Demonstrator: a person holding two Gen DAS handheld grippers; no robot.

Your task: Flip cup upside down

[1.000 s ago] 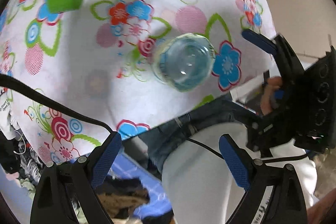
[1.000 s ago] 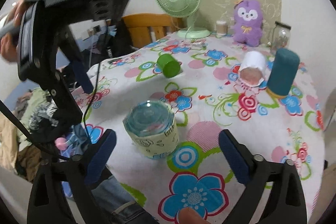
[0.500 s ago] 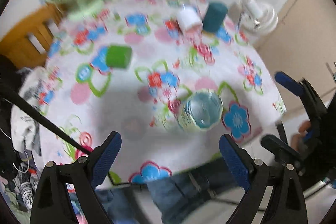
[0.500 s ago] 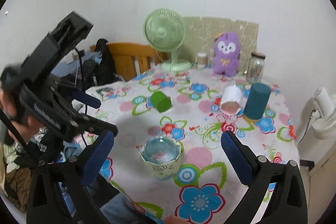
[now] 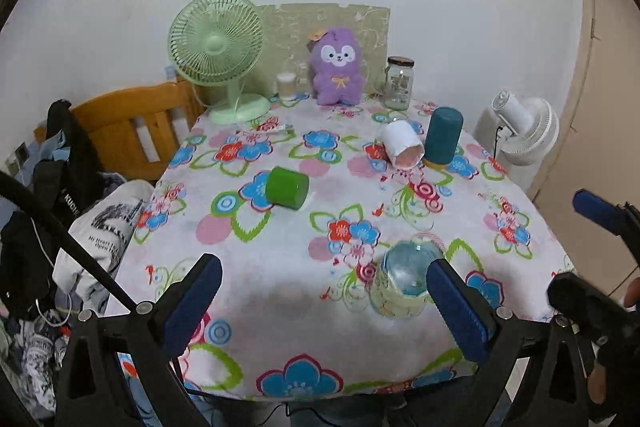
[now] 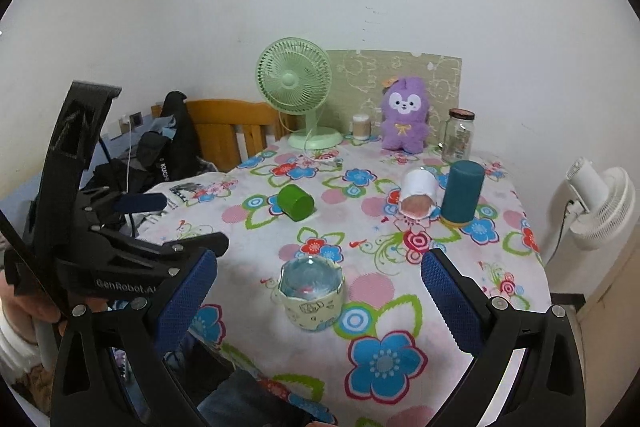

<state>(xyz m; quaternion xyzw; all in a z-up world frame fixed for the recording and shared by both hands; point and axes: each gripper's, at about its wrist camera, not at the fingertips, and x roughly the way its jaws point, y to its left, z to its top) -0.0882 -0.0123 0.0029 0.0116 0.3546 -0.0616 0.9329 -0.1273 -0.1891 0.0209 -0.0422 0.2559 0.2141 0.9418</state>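
— Two grippers, one task item. Shall I take the item first?

— Go on.

— Item one: cup (image 6: 311, 293), glass, with a pale printed sleeve round its lower part. It stands on the flowered tablecloth (image 6: 460, 247) close to the near edge, with a clear rounded end on top. I take that end for the base, which would make the cup mouth-down, but through the glass I can't swear to it.

— Item two?

— Right gripper (image 6: 318, 263): blue pads spread wide, nothing between them. It hangs short of the cup on the near side, lined up with it but touching nothing. Item three, left gripper (image 5: 322, 267): also spread wide and empty, off to the cup's left, with the cup sitting just behind its right-hand pad.

— And beyond the cup?

— Green cup (image 6: 296, 202), lying on its side, farther back and a little left of the cup. White cup (image 6: 418, 195), also on its side, back and to the right, with a teal tumbler (image 6: 462, 193) upright just beside it. Against the wall, farthest from the cup, are a green fan (image 6: 294, 79), a purple plush (image 6: 404, 115) and a glass jar (image 6: 458, 135).

— Which step, then?

— My reading is that the flip is done and both tools are clear of it. If that top is really the open mouth, nothing has begun. The next move would then be to close the right pads on the sleeve, lift, roll the wrist over and set the cup down on its rim.
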